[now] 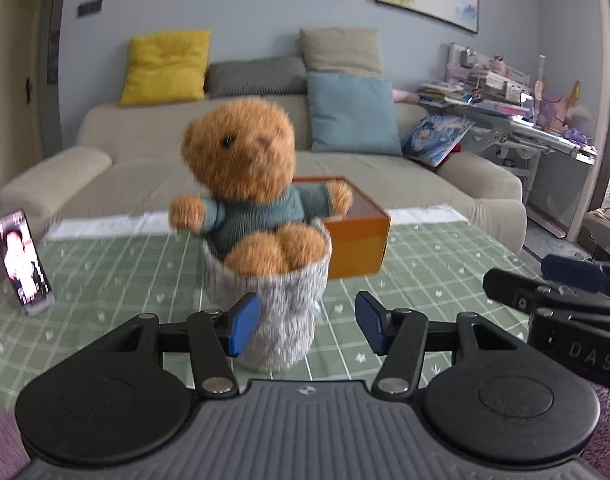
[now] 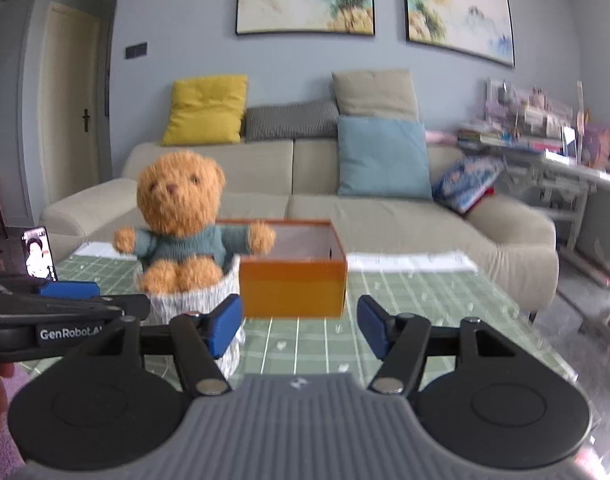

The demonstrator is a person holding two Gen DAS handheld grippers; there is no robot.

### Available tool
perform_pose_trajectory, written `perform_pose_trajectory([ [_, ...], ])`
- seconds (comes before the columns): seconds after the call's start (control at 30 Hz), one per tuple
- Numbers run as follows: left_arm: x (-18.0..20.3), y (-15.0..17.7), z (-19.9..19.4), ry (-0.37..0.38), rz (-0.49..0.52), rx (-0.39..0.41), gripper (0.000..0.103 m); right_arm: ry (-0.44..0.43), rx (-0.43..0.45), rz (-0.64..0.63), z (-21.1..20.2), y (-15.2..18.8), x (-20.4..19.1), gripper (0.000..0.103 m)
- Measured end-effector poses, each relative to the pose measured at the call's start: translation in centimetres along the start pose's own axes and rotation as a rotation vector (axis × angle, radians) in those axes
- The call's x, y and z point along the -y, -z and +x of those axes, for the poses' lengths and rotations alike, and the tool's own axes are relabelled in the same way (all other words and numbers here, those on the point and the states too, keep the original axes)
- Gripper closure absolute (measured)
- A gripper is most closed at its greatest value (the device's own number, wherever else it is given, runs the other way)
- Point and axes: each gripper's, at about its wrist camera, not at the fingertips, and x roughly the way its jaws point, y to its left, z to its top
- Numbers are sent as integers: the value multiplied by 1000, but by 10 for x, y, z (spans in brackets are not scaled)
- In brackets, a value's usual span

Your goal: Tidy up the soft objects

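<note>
- Teddy bear (image 1: 245, 168) sits upright in the grey fuzzy pouch (image 1: 271, 312) on the worktop (image 1: 105, 280), orange box (image 1: 357, 236) just behind it; the box looks like the likely destination.
- My left hand-held gripper (image 1: 307, 326) is wide open, holding nothing, and frames the pouch, I judge for a grasp.
- My right hand-held gripper (image 2: 299, 328) is open and empty, facing the box.
- Only the right view shows the box's empty interior; the left shows the pouch's base.

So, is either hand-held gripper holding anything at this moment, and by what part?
Nothing is held. The left hand-held gripper and right hand-held gripper are both open; the teddy bear sits untouched in its grey fuzzy pouch.
</note>
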Motion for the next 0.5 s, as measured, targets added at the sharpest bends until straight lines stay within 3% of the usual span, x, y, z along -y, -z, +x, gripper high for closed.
perform_pose_trajectory([
  [0.5,0,44,37,-47,-9,-103,35,15,-178,6,48,43,-3,36],
])
